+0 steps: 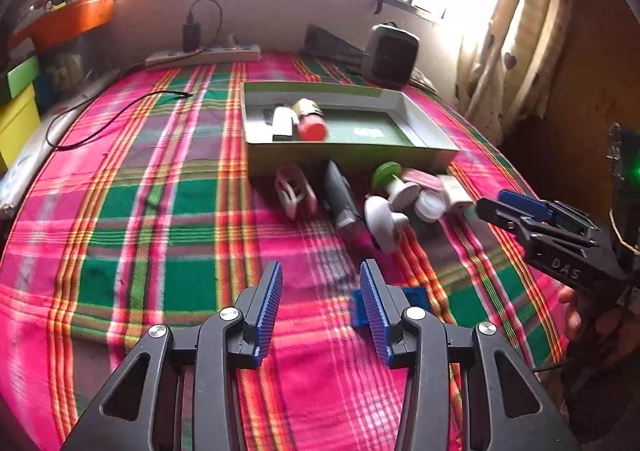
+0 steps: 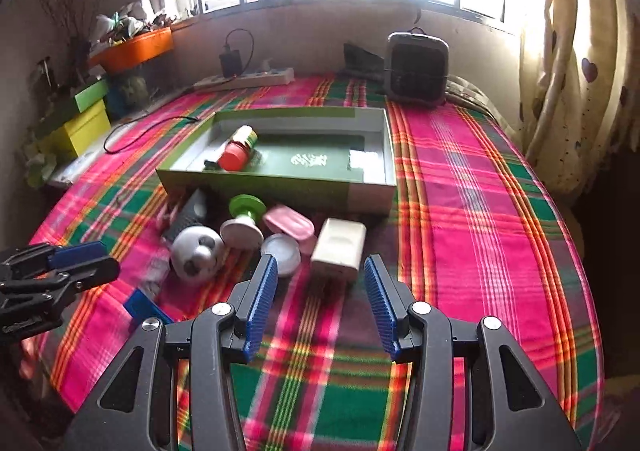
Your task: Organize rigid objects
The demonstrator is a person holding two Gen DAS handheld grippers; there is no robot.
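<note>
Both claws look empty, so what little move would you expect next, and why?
Probably the right gripper eases forward onto the cream block. Its jaws stand open and empty, the block lies just ahead on the cloth, and it sits outside the green box.

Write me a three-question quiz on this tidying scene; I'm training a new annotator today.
1. True or false: the green cardboard box on the plaid cloth already holds the red-capped bottle.
2. Which item lies nearest the right gripper? A) cream rectangular case B) black heater C) orange tub
3. Fill in: the left gripper has ___ between its pads.

Key: 1 true; 2 A; 3 nothing.
</note>
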